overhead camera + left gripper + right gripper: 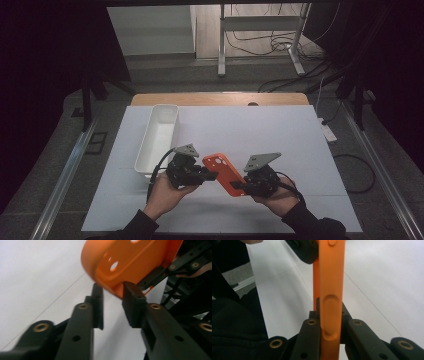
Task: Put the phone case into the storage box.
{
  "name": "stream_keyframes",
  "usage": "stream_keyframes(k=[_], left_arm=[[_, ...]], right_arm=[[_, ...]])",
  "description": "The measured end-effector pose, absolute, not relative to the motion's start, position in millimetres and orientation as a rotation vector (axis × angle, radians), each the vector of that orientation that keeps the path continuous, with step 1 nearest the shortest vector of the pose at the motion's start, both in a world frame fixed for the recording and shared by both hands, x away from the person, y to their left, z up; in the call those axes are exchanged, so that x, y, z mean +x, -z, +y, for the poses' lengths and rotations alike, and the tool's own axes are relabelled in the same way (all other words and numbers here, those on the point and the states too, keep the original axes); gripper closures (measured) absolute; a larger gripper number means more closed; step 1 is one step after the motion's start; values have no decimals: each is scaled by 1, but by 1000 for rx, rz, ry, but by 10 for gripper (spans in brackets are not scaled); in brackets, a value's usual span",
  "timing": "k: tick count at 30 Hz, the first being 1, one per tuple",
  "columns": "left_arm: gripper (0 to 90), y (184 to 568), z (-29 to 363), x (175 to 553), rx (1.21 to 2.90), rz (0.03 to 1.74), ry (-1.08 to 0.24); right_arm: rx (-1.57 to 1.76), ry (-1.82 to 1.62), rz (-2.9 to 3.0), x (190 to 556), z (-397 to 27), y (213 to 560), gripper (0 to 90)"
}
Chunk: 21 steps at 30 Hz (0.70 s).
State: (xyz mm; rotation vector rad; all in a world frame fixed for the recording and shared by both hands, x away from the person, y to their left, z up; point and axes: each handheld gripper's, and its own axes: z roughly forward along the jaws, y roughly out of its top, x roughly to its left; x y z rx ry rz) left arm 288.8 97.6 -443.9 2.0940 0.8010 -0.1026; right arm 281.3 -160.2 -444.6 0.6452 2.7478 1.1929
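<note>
An orange phone case hangs above the white table between my two grippers. My right gripper is shut on its near end, and the right gripper view shows the jaws clamping the case's thin side edge, with a button bump just above them. My left gripper comes in from the left at the case's far left corner. In the left gripper view that rounded corner sits between the two fingertips with both pads against it. The case's hollow inner side and camera cut-outs face this camera.
A long white tray stands at the left of the white sheet, just beyond my left hand. A bare wooden strip runs along the far table edge. Metal rails flank both sides, and cables lie on the floor behind.
</note>
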Motion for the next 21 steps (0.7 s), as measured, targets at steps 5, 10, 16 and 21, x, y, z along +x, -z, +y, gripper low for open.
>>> stream_keyframes(k=[5, 10, 16, 21], left_arm=[[829, 445, 103, 292, 2051, 814, 177], [883, 446, 105, 293, 2028, 844, 194], [890, 445, 107, 293, 1989, 868, 218], [891, 445, 105, 292, 1990, 890, 202]], right_arm=[[657, -1197, 2744, 282, -162, 445, 845], [660, -1178, 2751, 283, -161, 446, 844], [654, -1170, 2744, 282, -159, 447, 819], [655, -1169, 2727, 282, -157, 449, 696]])
